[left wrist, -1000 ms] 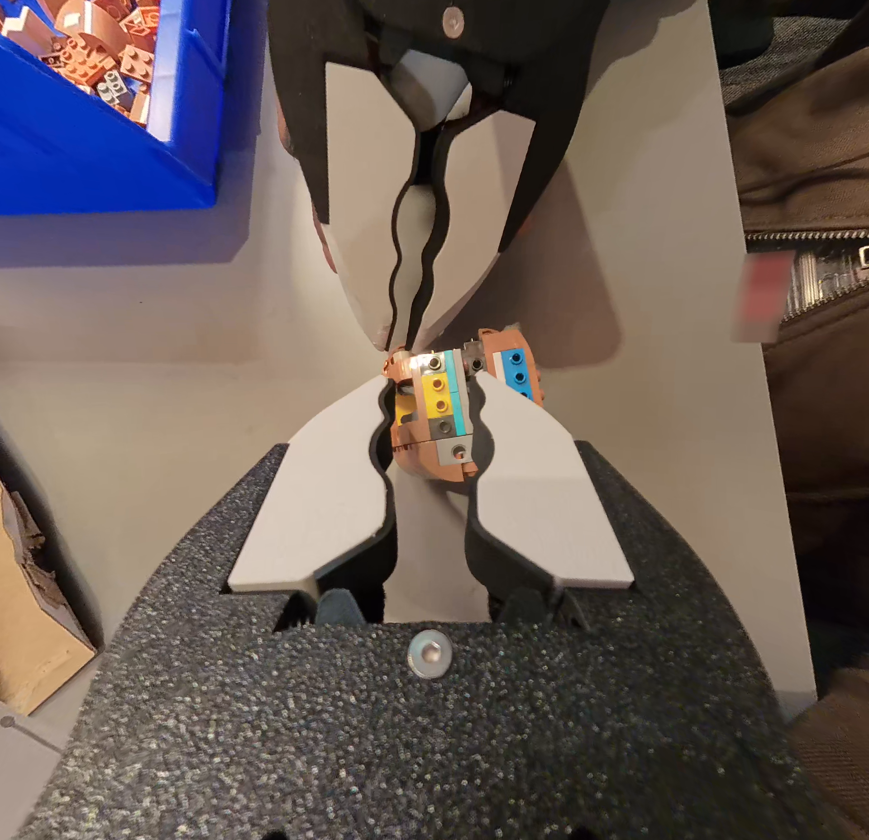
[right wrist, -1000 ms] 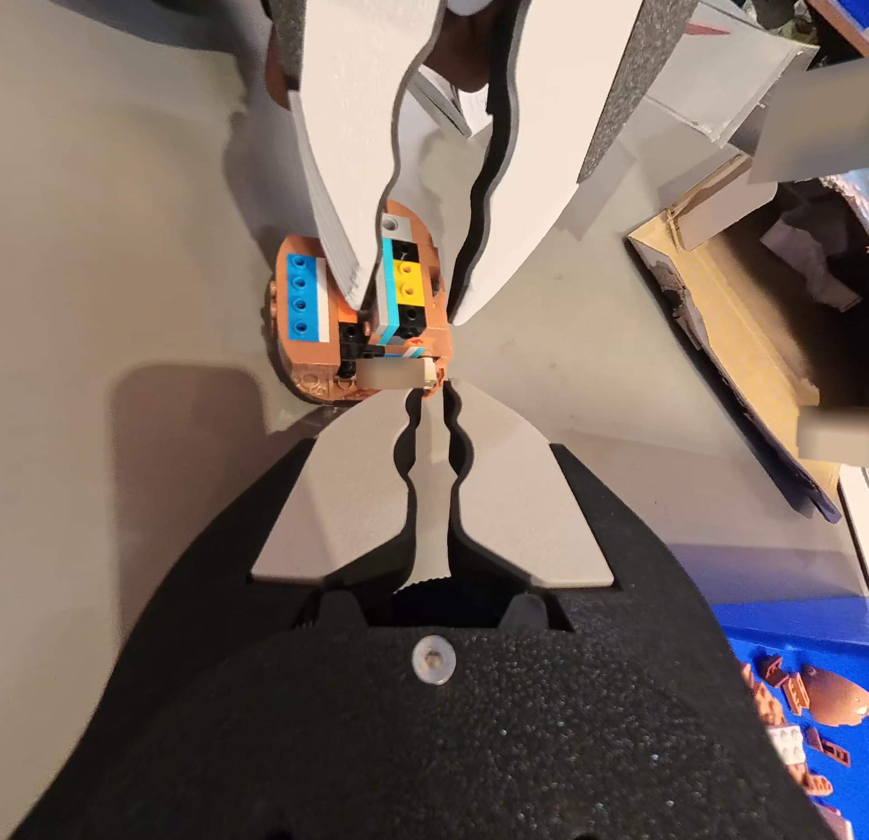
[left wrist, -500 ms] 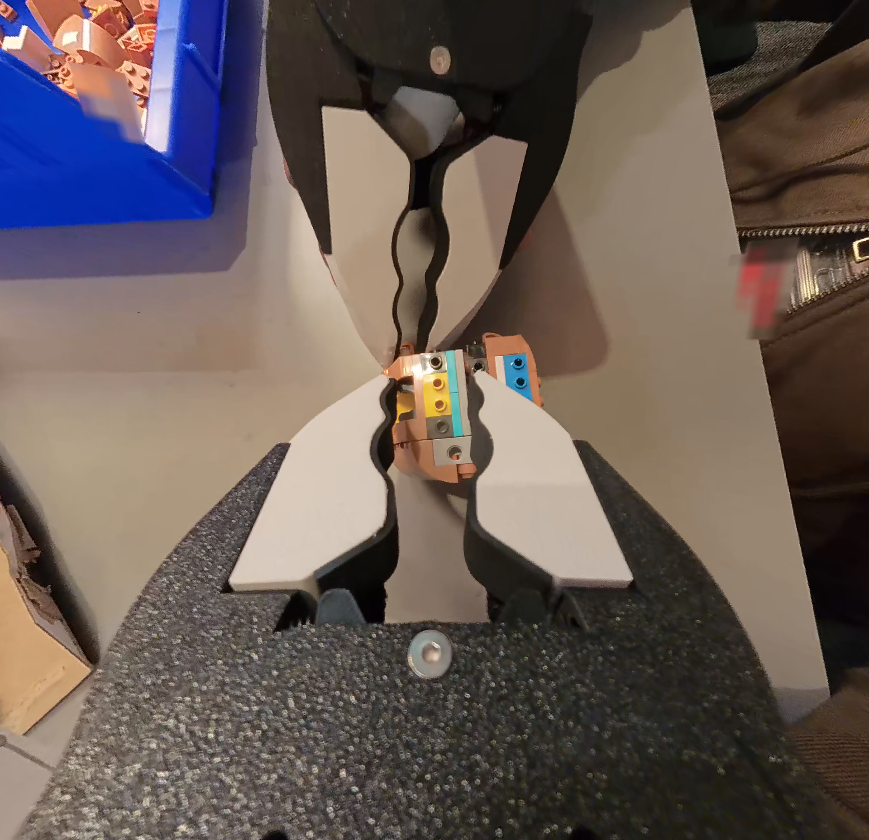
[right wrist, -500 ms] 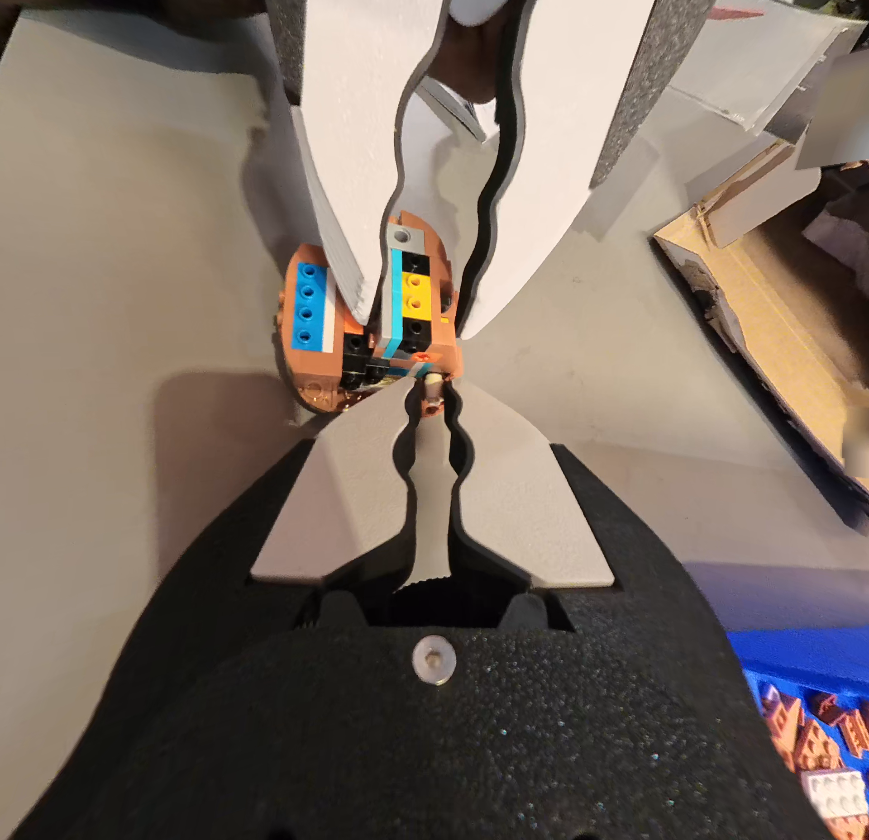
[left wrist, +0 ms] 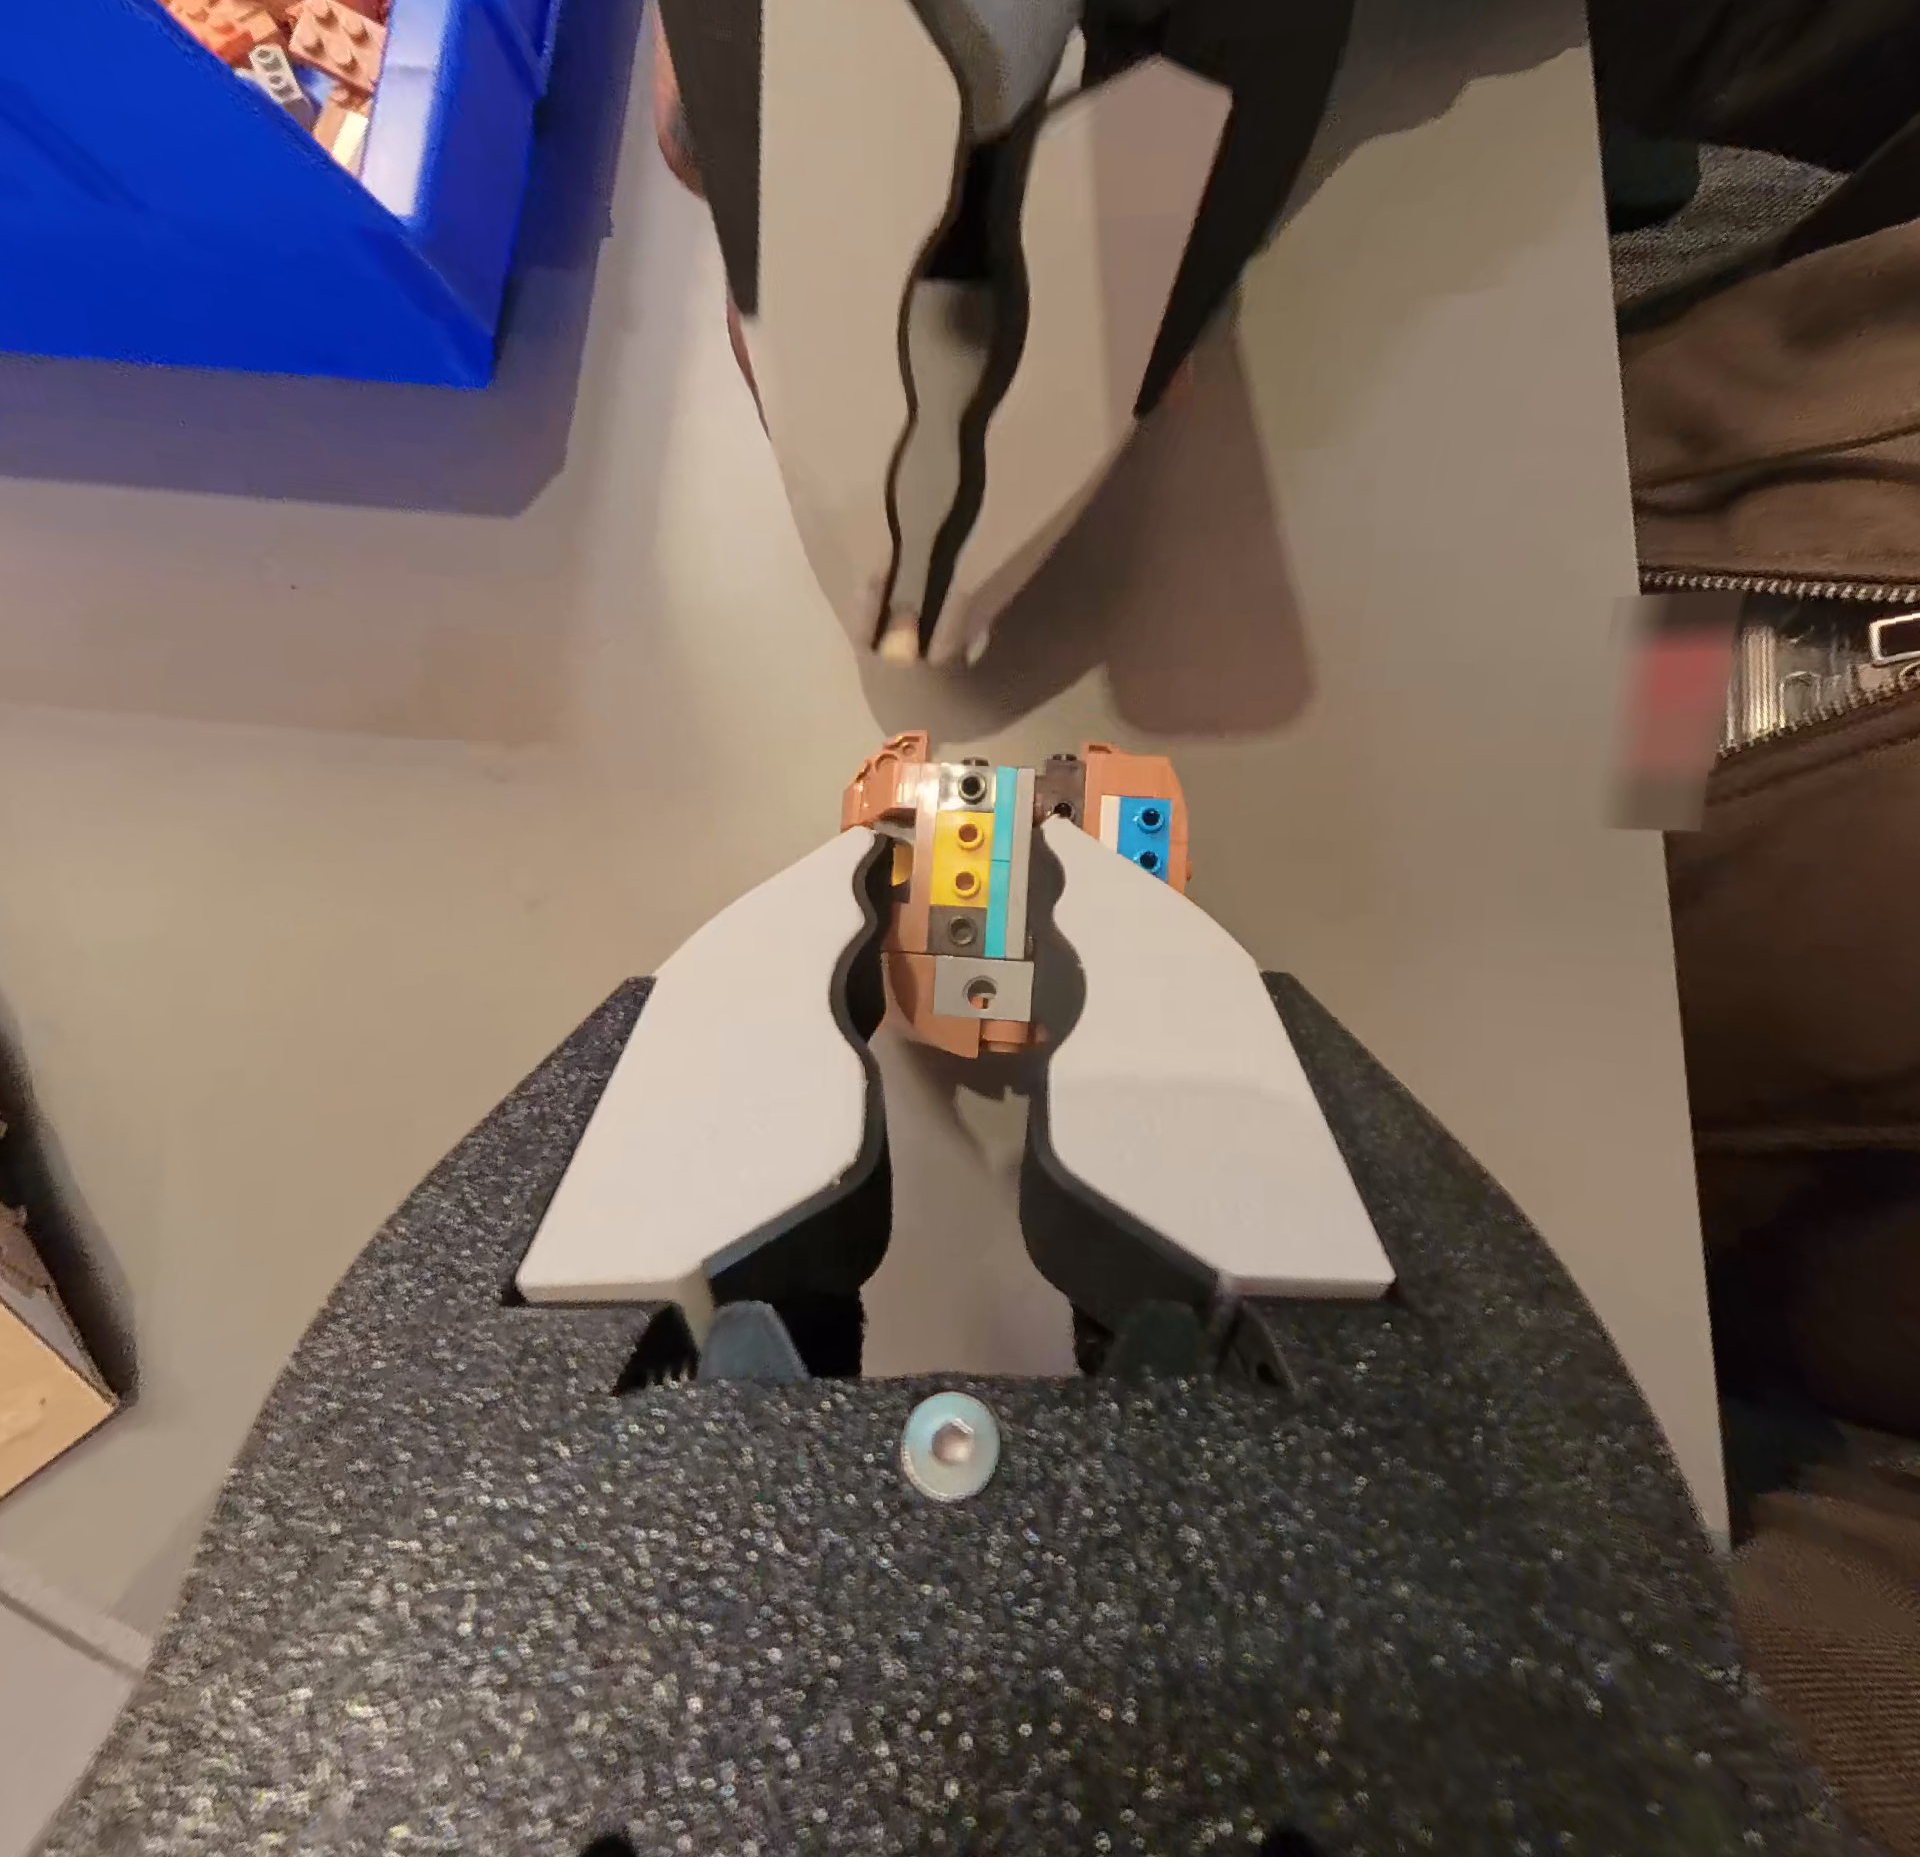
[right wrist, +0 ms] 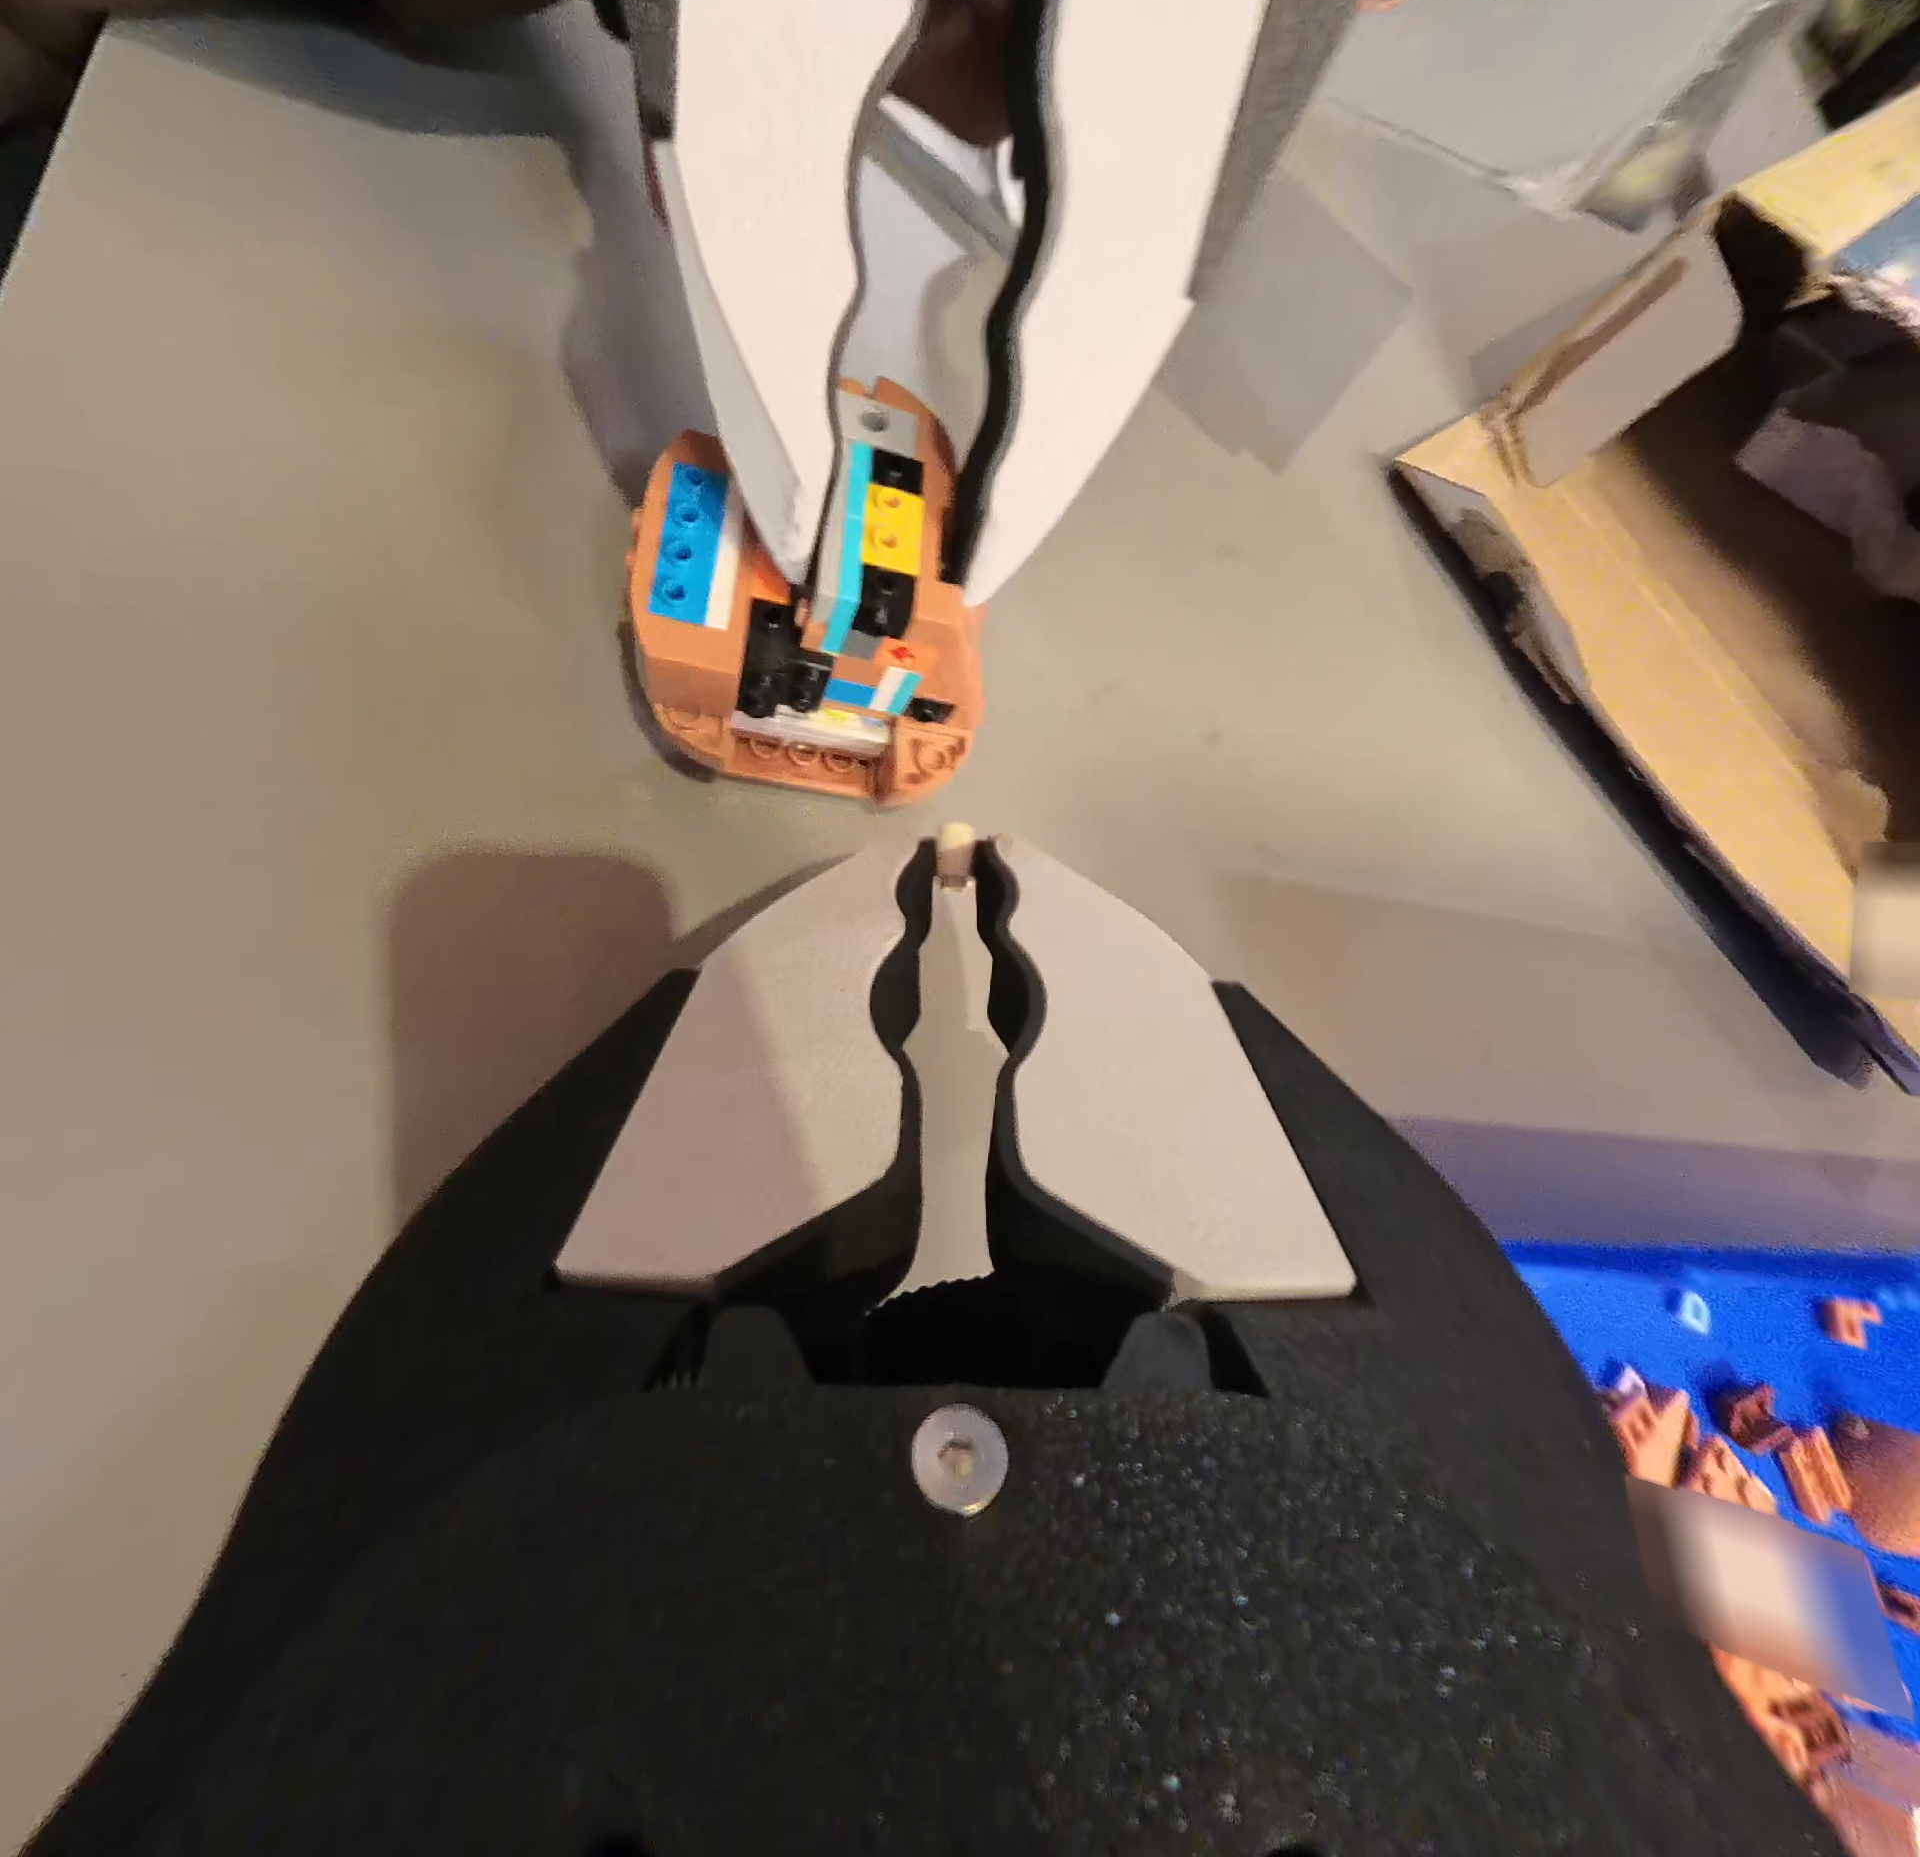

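**Brick model pinched by left fingers; right fingers held a small peg apart from it**

Left wrist view, nearest first: the left gripper [left wrist: 961, 851] had its 2 fingers closed narrow on the brick model [left wrist: 971, 908], clamping the centre stack of yellow, grey and teal bricks. The model's brown hull sat on or just above the pale bench [left wrist: 312, 872]; contact could not be told. A blue-and-white block stuck out on the model's right side, outside the grip.

Beyond the model, apart from it, the right gripper [left wrist: 920, 644] was blurred. Its fingers were nearly closed, pinching a small pale peg [left wrist: 896, 646] at the very tips. In the right wrist view the same peg [right wrist: 954, 857] sat between the tips of the right gripper [right wrist: 956, 851], with the model [right wrist: 805, 612] near but not touching.

Farther off: a blue bin [left wrist: 208, 249] of loose brown bricks at the far left, a cardboard box [right wrist: 1662, 612] at the bench edge, a person's brown jacket [left wrist: 1787, 872] on the right.

Judgement on handling: the peg was held by little more than its end, so any twist could flick it out. A firm left clamp and a straight line between peg and model would serve best.
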Tool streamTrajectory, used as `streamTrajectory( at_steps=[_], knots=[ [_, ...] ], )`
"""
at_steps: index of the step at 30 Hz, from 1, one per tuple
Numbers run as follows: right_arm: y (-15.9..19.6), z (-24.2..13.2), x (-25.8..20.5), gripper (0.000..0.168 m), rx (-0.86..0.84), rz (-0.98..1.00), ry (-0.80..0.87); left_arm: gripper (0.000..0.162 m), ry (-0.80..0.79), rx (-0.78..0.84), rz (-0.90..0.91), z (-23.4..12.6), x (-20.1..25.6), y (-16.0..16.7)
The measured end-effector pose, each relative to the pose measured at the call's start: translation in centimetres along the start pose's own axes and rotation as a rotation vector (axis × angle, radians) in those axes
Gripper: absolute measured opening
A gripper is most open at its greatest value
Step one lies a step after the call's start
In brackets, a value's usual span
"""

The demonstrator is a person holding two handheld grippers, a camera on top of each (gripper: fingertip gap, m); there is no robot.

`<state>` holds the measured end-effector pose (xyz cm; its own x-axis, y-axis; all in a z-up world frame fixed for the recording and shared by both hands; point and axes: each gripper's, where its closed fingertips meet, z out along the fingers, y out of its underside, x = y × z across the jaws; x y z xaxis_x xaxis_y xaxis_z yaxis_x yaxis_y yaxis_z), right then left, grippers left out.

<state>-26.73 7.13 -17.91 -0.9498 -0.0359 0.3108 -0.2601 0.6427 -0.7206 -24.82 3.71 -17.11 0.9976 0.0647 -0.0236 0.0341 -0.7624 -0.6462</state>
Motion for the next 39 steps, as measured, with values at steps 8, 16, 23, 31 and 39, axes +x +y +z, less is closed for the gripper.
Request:
streamTrajectory(
  at_steps=[8, 16, 23, 31, 39],
  knots=[
    [1.0, -7.3, 10.2, 0.007, 0.062, 0.171, 0.530, 0.025, 0.006, 0.009, 0.006, 0.0, 0.0, -0.1],
    [9.3, -11.6, 15.7, 0.040, -0.210, 0.425, 0.893, 0.025, 0.004, 0.014, 0.002, 0.2, -0.1, -0.3],
    [2.7, -8.5, 12.2, 0.032, -0.125, 0.029, 0.763, 0.025, 0.001, 0.023, -0.025, 0.2, -0.4, -0.3],
    [-0.7, -0.3, 0.8, 0.032, -0.020, -0.195, 0.162, 0.025, -0.097, 0.018, -0.107, 0.3, -2.4, -0.3],
    [0.4, 1.1, 1.7, 0.036, -0.083, -0.126, 0.200, 0.024, -0.206, 0.037, -0.132, 0.1, -4.2, -0.8]
  ],
)
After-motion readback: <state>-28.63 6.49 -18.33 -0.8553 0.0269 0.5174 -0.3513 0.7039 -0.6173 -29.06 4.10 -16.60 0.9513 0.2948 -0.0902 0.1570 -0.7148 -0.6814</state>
